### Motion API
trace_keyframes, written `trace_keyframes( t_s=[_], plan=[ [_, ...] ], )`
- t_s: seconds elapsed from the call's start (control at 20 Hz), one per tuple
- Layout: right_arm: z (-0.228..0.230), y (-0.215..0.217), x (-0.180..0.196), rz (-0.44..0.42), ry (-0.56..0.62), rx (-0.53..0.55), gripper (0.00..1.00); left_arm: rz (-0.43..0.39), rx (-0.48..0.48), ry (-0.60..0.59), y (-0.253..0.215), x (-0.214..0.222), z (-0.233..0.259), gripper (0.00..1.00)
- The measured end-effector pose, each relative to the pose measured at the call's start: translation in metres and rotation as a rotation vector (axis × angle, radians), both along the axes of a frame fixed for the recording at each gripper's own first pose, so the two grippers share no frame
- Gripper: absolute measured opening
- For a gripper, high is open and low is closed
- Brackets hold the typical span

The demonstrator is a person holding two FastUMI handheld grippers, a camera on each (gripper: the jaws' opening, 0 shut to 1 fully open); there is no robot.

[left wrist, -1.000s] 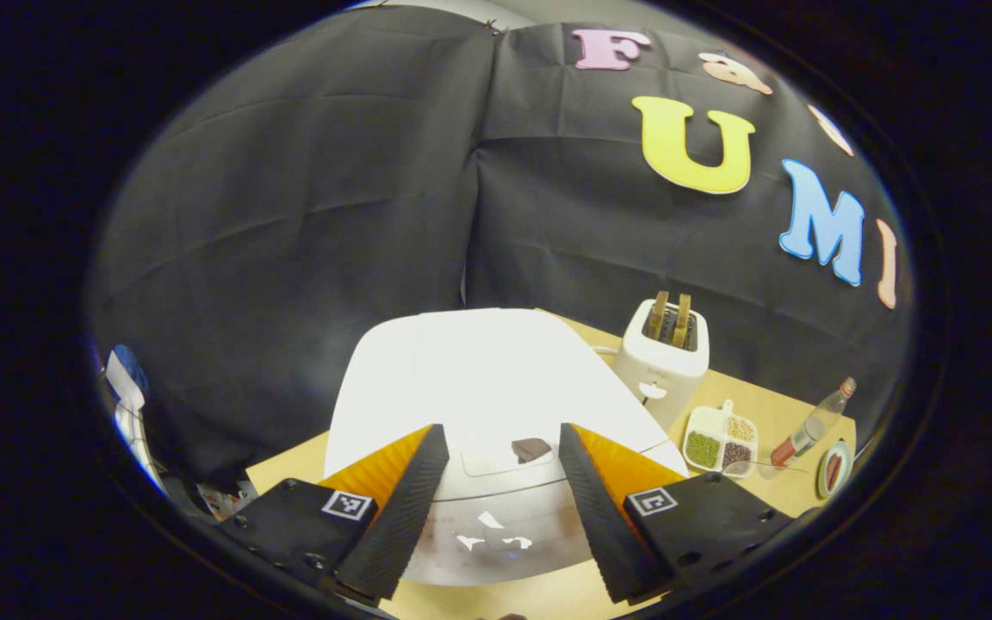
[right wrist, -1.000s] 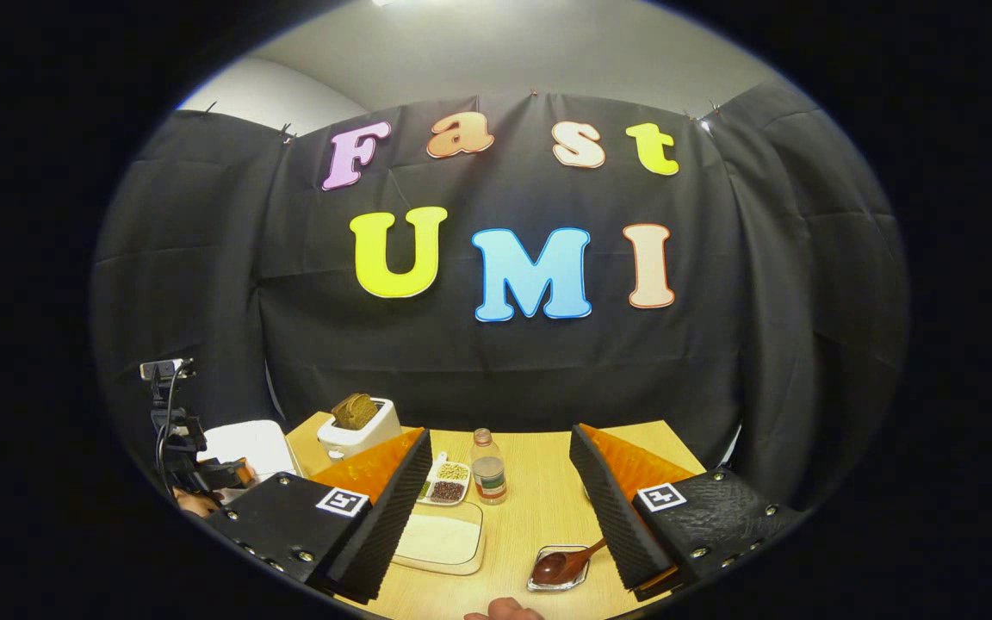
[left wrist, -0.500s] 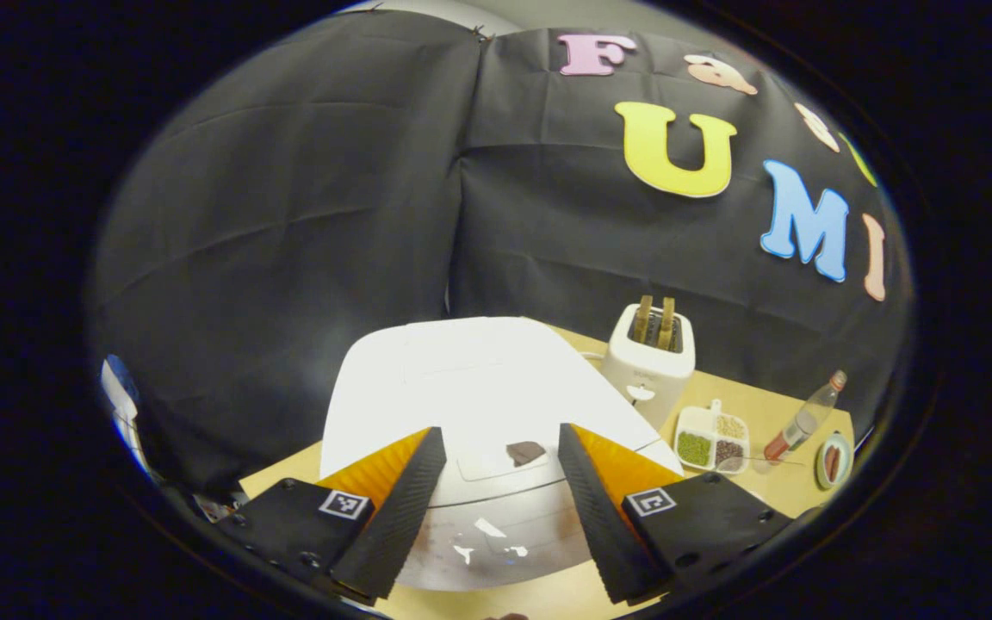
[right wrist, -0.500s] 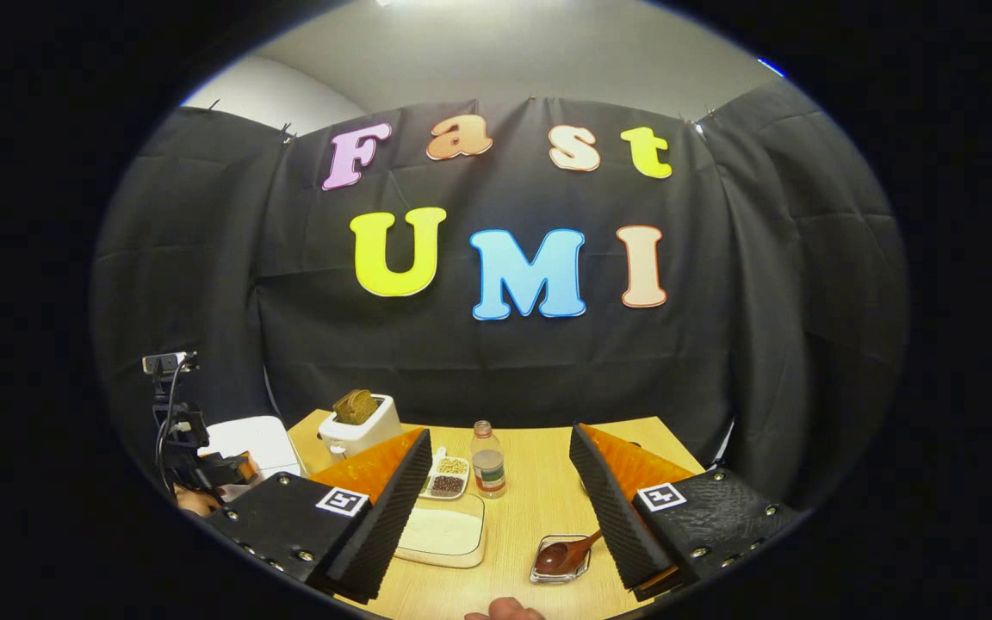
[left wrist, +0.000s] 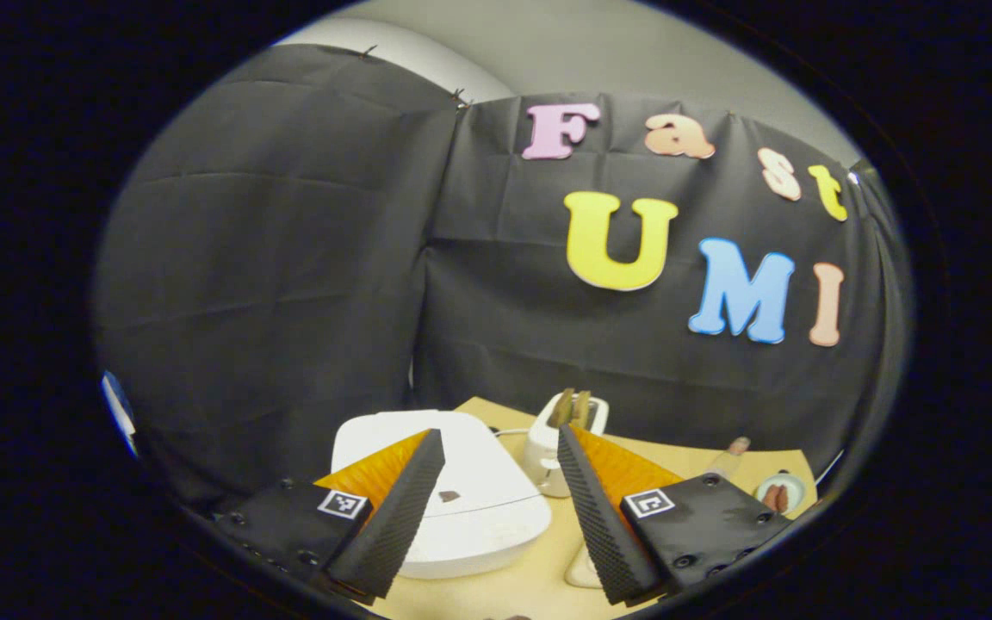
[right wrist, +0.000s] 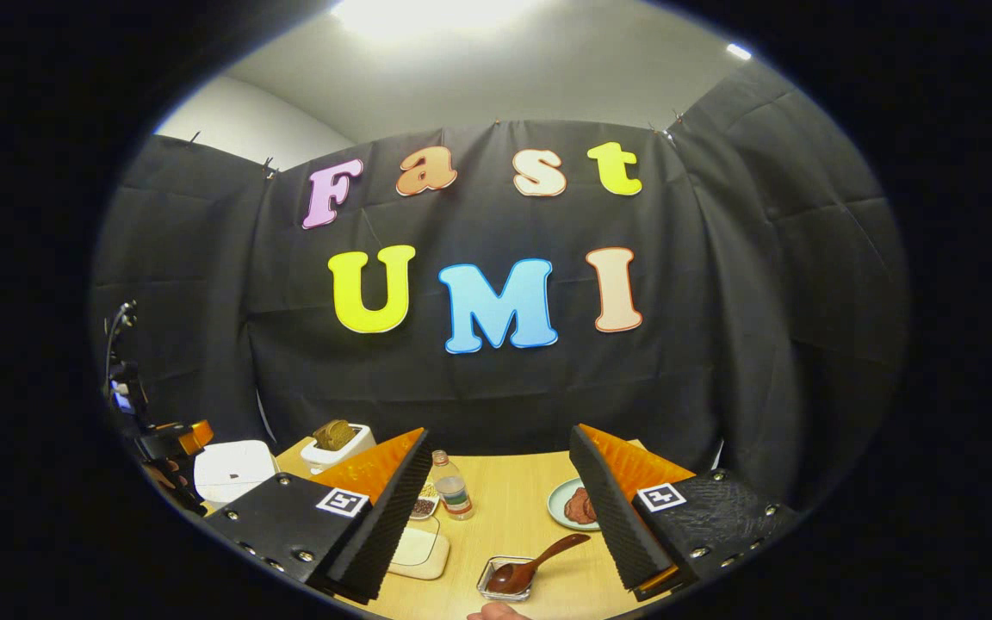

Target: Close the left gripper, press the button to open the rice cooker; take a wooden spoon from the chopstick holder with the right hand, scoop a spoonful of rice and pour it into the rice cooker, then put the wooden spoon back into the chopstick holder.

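So far nothing looks done: the rice cooker (left wrist: 440, 491) sits on the counter (right wrist: 513, 517) with its lid down, the wooden spoon (right wrist: 530, 566) rests in its little holder, and both the left gripper (left wrist: 496, 508) and right gripper (right wrist: 500, 512) have their jaws spread wide.
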State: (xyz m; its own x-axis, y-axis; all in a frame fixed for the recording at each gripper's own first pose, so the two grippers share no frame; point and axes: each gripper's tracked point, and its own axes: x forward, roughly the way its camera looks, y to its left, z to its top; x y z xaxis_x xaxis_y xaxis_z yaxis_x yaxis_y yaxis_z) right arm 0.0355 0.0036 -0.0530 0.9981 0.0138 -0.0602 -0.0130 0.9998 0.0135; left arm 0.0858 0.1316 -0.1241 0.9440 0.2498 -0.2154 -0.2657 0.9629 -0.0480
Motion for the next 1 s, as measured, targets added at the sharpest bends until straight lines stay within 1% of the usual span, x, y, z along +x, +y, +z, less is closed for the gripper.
trace_keyframes(
  t_s=[0.1,0.2,0.35,0.45,0.5,0.65,0.75,0.8,0.85,0.9,1.0],
  plan=[
    [0.004,-0.017,0.001,0.002,-0.008,-0.01,0.98,-0.057,0.043,-0.032,-0.046,-0.018,0.027,0.92],
    [0.003,-0.029,-0.002,0.018,-0.009,-0.006,0.98,-0.107,0.061,-0.07,-0.091,-0.031,0.051,0.93],
    [-0.002,-0.038,-0.003,0.039,0.015,0.029,0.98,-0.138,0.06,-0.117,-0.133,-0.05,0.085,0.94],
    [0.004,-0.042,-0.005,0.04,0.002,0.05,0.98,-0.159,0.095,-0.162,-0.15,-0.059,0.107,0.94],
    [0.004,-0.046,-0.006,0.025,-0.003,0.054,0.98,-0.17,0.103,-0.177,-0.156,-0.063,0.112,0.94],
    [0.015,-0.051,-0.017,-0.027,-0.022,0.076,0.98,-0.248,0.076,-0.183,-0.178,-0.064,0.113,0.93],
    [0.025,-0.05,-0.026,-0.066,-0.049,0.068,0.97,-0.297,0.023,-0.173,-0.184,-0.063,0.107,0.93],
    [0.028,-0.049,-0.03,-0.081,-0.067,0.052,0.97,-0.309,0.002,-0.182,-0.186,-0.062,0.108,0.93],
    [0.03,-0.048,-0.032,-0.1,-0.071,0.033,0.97,-0.331,0.0,-0.189,-0.187,-0.057,0.11,0.94],
    [0.028,-0.045,-0.036,-0.11,-0.062,0.025,0.97,-0.363,0.003,-0.183,-0.192,-0.056,0.11,0.94],
    [0.033,-0.038,-0.043,-0.13,-0.068,0.029,0.98,-0.421,-0.004,-0.188,-0.204,-0.056,0.11,0.94]
  ],
)
